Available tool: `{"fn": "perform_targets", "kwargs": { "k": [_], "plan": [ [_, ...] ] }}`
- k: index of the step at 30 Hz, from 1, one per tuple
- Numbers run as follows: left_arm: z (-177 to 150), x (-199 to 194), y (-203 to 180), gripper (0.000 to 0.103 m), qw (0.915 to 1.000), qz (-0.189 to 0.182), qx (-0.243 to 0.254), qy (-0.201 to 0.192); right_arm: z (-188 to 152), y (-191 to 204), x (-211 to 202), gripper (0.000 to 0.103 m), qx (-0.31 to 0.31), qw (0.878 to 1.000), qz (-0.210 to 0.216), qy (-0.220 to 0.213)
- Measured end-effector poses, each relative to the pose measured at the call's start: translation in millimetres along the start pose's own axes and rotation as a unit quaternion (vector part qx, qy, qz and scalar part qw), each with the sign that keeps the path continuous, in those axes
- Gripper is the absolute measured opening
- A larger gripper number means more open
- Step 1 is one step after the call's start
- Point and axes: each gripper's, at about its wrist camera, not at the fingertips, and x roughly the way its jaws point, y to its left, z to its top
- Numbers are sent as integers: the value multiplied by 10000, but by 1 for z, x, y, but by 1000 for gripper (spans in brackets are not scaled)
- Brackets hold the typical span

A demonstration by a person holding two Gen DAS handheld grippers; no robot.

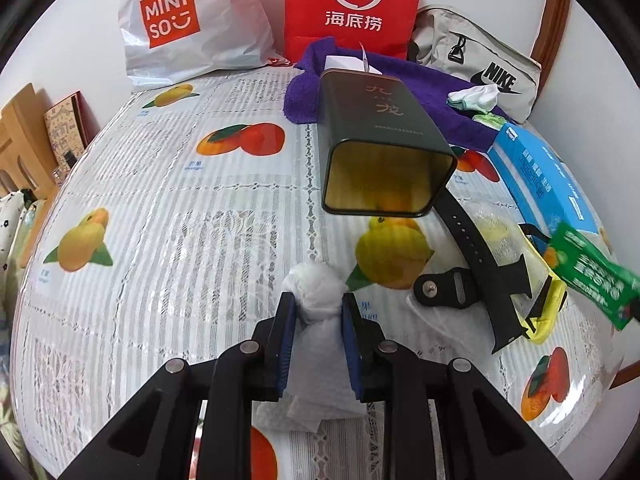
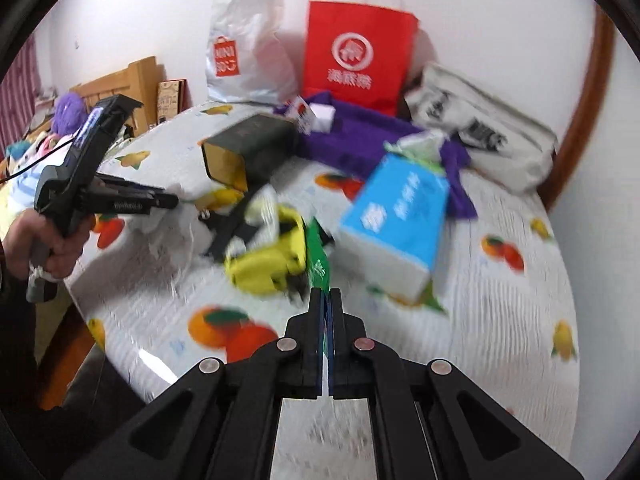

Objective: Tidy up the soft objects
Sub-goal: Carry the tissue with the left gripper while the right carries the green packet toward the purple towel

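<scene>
Your left gripper was clamped on a crumpled white paper towel, its blue pads pressing the wad from both sides, with the loose end of the towel trailing back between the fingers over the fruit-printed plastic tablecloth. Just ahead of it lay a dark green rectangular tin on its side, open mouth toward you, with a black strap beside it.

Your right gripper had its jaws together on a thin green foil packet, pinched edge-on between the pads and lifted off the table. The right wrist view was blurred. Beyond the packet sat a yellow and black object and a blue and white tissue box; further back were a purple towel, a red paper bag and a white plastic shopping bag against the wall.
</scene>
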Motion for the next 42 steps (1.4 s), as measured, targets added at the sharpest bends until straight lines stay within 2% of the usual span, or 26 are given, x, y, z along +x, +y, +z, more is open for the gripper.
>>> {"fn": "perform_targets", "kwargs": {
  "k": [4,8,11,13,17,19,20,24,27,30,33,38,42],
  "plan": [
    [-1,-1,-2,23,10000,76,7,16,-24,-9,10,2,155,9996,139,175],
    [-2,-1,-4,23,9999,112,14,51,-34,-13,23,6,214,9992,282,199],
    [-2,0,-5,23,9999,153,36,63,-33,-13,34,20,264,9982,490,228],
    [-2,-1,-6,23,9998,177,32,64,-29,-12,43,23,279,9978,554,243],
    [-2,0,-6,23,9998,164,59,59,-18,-12,58,23,397,9967,655,260],
    [-2,0,-6,23,9999,149,75,35,-14,-14,63,15,525,9956,727,263],
    [-3,0,-6,23,9999,136,76,20,-14,-15,64,6,573,9953,736,257],
    [-5,-1,-4,25,10000,15,44,-48,-19,-14,58,5,626,9948,766,232],
    [-7,-2,-4,31,9999,-83,70,-109,-27,-13,46,5,547,9961,659,231],
    [-9,-3,-7,31,9997,-26,132,-182,-38,-18,35,5,639,9963,514,238],
    [-9,-3,-9,20,9996,126,145,-206,-44,-25,35,5,792,9956,393,298],
    [-11,-11,-8,20,9999,-13,43,-159,-45,-27,39,5,871,9948,436,303],
    [-11,-20,-6,20,9998,28,-101,-139,-41,-29,37,5,952,9935,523,334]
  ]
}}
